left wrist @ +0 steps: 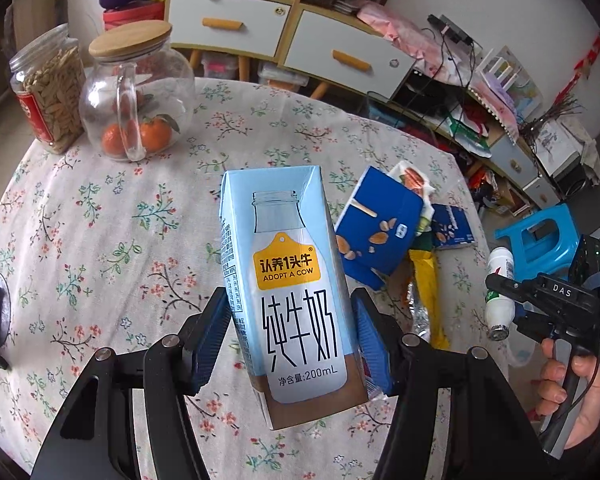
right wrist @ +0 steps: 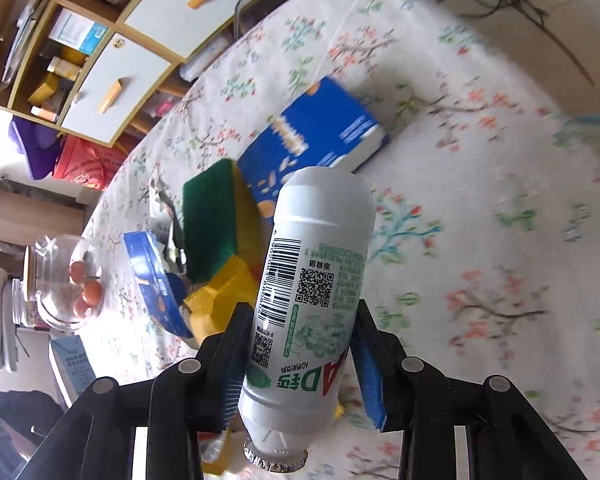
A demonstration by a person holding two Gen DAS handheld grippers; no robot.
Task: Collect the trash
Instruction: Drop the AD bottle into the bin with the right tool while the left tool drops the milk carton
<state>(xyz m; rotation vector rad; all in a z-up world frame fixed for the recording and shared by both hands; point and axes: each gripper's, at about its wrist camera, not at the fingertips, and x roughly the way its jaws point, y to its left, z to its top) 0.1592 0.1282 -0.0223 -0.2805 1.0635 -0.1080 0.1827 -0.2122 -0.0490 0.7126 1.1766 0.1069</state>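
My left gripper (left wrist: 290, 340) is shut on a light-blue 200 mL milk carton (left wrist: 288, 280), held upright above the floral tablecloth (left wrist: 100, 240). My right gripper (right wrist: 296, 356) is shut on a white AD-calcium drink bottle (right wrist: 316, 288), held with its foil mouth toward the camera; gripper and bottle also show in the left wrist view (left wrist: 498, 292) at the right table edge. A heap of trash lies on the table: blue cartons (left wrist: 376, 224) (right wrist: 312, 140), a yellow wrapper (left wrist: 428, 292) and a green-and-yellow sponge (right wrist: 216, 220).
A glass jar with oranges (left wrist: 140, 92) and a jar of seeds (left wrist: 50, 88) stand at the table's far left. A cabinet with drawers (left wrist: 284, 32) stands behind. A blue stool (left wrist: 540, 236) and floor clutter lie past the right edge.
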